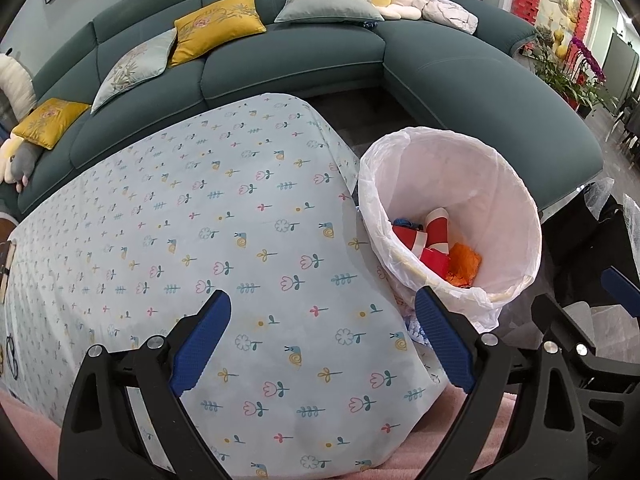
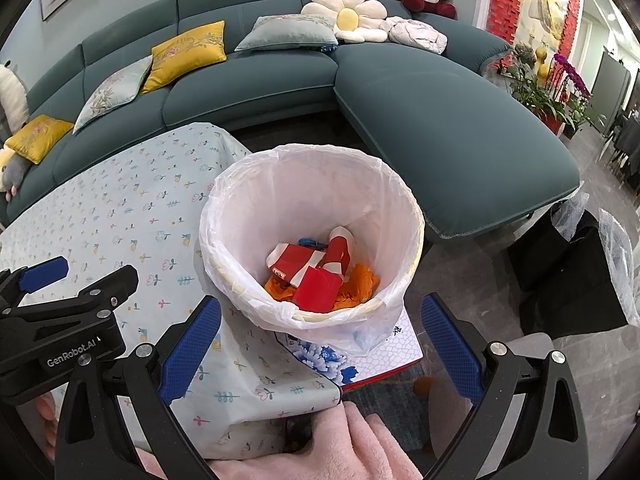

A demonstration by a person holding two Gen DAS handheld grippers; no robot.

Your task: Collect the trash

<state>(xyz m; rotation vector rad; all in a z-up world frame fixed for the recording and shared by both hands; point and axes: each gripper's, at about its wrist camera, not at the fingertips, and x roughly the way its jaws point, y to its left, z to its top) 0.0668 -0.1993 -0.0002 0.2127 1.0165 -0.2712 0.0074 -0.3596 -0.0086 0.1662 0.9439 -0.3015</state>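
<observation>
A trash bin with a white plastic liner (image 1: 460,168) (image 2: 256,200) stands beside the table's right corner. It holds red-and-white wrappers (image 2: 316,264) (image 1: 434,232), a red piece (image 2: 318,290) and orange trash (image 2: 360,280) (image 1: 464,264). My left gripper (image 1: 324,344) is open and empty over the floral tablecloth (image 1: 200,220), left of the bin. My right gripper (image 2: 320,344) is open and empty, just in front of the bin and above its rim. The left gripper (image 2: 80,280) also shows at the left of the right wrist view.
A teal corner sofa (image 2: 440,120) with yellow and grey cushions runs behind the table. The bin rests on a blue-and-white box (image 2: 360,356). Black bags (image 2: 580,280) sit on the floor at right. A pink blanket (image 2: 320,448) lies at the near edge.
</observation>
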